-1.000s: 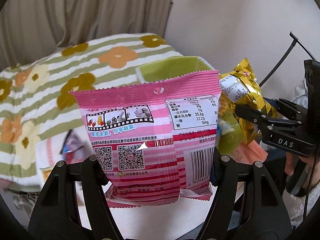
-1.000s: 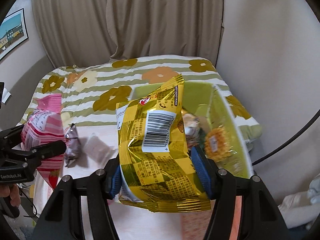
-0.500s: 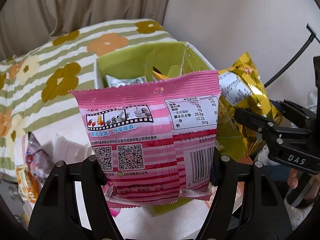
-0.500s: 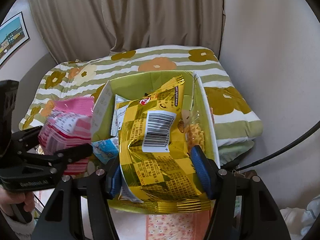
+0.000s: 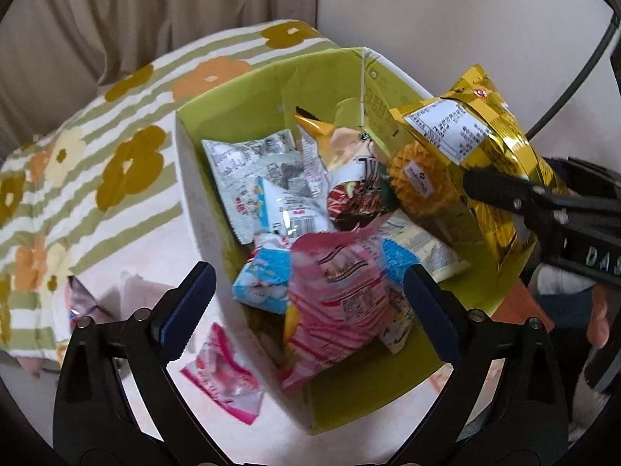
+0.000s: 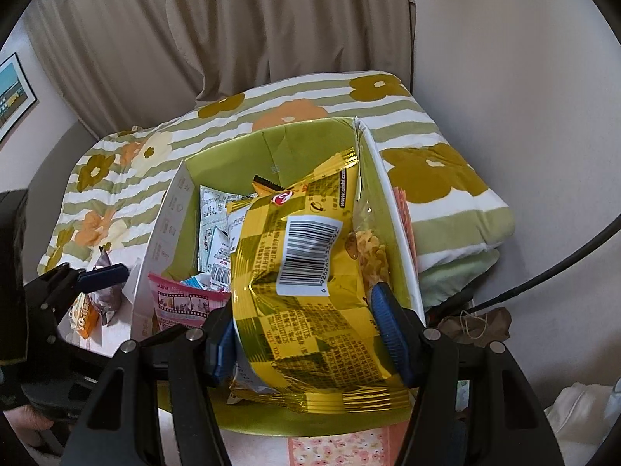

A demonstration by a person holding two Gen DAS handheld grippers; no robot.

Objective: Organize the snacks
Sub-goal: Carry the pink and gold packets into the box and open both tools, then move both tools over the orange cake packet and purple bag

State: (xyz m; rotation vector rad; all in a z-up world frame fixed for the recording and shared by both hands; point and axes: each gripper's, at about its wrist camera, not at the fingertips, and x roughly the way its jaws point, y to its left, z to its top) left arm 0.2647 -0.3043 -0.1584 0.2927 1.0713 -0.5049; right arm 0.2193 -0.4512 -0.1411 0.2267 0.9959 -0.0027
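The pink snack bag drops free between the opening left fingers into the green box. The right fingers grasp the gold bag; best released low, over the box's middle.

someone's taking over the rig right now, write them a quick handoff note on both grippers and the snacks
Left gripper: opening, nothing between its fingers; the pink bag it carried now lies in the green box on the other snacks.
Right gripper: shut on the gold bag, held over the box, not yet let go.
Done: pink bag and several packets are in the box.
Left: drop the gold bag in, then collect the loose ones outside the box: a small pink packet, a dark wrapped one and an orange one.
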